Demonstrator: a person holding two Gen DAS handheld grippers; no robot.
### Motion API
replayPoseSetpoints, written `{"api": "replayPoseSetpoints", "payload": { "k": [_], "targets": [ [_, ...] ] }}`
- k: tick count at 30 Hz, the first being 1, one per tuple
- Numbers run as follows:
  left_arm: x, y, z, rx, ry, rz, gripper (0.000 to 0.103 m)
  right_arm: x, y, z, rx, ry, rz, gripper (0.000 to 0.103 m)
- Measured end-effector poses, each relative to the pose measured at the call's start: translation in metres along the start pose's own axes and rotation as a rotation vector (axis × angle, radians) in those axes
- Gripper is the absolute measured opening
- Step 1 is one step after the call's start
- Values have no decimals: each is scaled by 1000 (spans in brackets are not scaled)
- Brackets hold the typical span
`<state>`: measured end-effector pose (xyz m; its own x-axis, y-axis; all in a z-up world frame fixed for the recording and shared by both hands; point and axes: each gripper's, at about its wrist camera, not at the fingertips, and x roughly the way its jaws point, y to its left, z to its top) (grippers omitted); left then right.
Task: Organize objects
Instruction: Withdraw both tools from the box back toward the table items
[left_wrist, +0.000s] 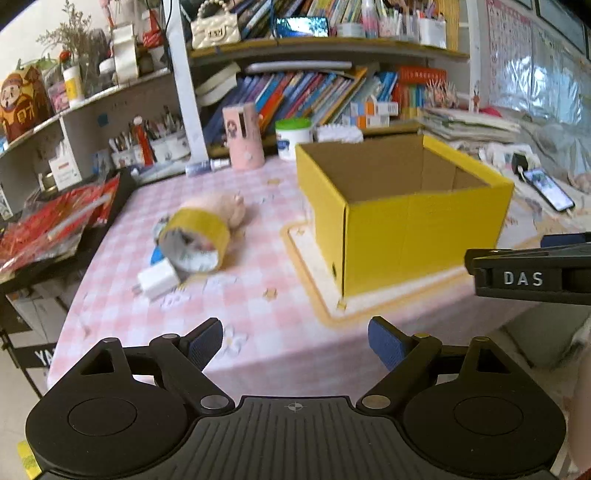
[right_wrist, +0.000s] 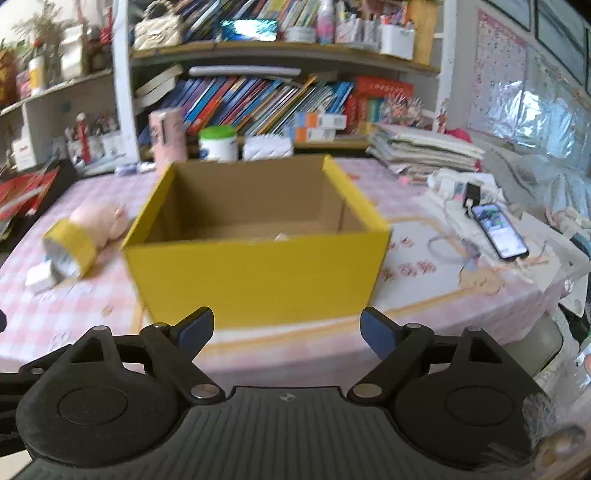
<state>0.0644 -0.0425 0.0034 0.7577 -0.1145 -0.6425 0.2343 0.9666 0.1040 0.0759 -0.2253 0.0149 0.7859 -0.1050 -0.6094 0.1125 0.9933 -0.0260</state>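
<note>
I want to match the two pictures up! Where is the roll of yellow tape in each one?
Left wrist view: the roll of yellow tape lies left of centre on the pink checked tablecloth, leaning on a plush toy.
Right wrist view: the tape is at the far left edge, low on the table.
Shared landmark: the yellow box; the tape lies to its left in both.

"DAS" on right claw (left_wrist: 532, 273) (white letters)

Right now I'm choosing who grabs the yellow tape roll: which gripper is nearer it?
Left. The left gripper faces the tape roll across bare tablecloth; the right gripper sits before the yellow box, the roll off to its left.
</note>
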Motion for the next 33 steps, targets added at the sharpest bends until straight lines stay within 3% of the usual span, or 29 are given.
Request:
{"api": "replayPoseSetpoints", "payload": {
  "k": [13,33],
  "targets": [
    [-23,36,-43,-26,66,32,88,-19,58,-40,-36,104,99,88],
    [-44,87,-60,-99,58,94,89,-29,119,-41,-116,99,192,91]
  ]
}}
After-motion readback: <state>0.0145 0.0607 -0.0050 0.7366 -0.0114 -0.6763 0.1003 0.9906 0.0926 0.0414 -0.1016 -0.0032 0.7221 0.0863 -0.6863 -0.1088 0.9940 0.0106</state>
